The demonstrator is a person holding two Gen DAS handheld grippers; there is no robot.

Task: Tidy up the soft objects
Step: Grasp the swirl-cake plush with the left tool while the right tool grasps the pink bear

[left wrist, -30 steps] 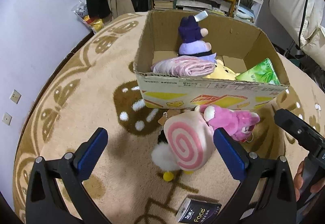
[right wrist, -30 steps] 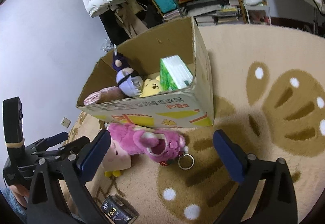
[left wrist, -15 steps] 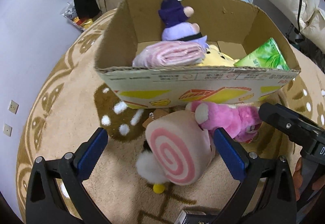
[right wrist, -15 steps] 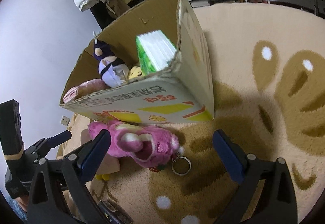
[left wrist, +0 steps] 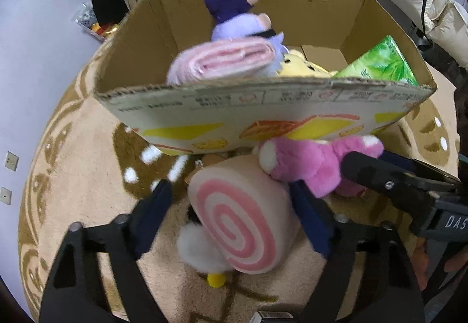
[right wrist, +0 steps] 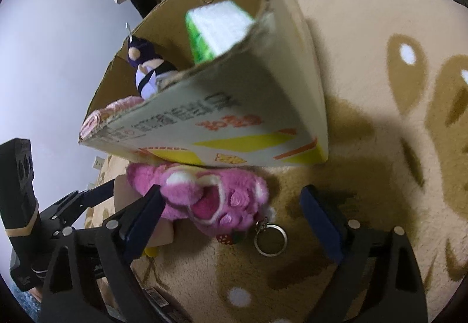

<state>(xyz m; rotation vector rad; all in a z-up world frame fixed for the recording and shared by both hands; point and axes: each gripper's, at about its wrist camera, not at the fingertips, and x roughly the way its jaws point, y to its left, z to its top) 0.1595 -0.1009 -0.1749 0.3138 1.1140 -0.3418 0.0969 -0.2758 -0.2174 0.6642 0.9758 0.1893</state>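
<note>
A pink-and-white swirl roll plush lies on the rug in front of the cardboard box. My left gripper straddles it with its jaws closing; the right finger is at the plush's side and the left finger still stands off. A pink bear plush leans on the roll against the box front. My right gripper has its jaws closing around the pink bear plush, with a gap on the right side. Its key ring lies on the rug.
Inside the box sit a purple doll, a rolled pink cloth, a yellow plush and a green tissue pack. A small black carton lies near me. Shelves and clothes stand behind the box.
Both grippers came down and closer to the plush toys by the box. The left jaws narrowed around the swirl roll; the right jaws narrowed slightly around the pink bear.
</note>
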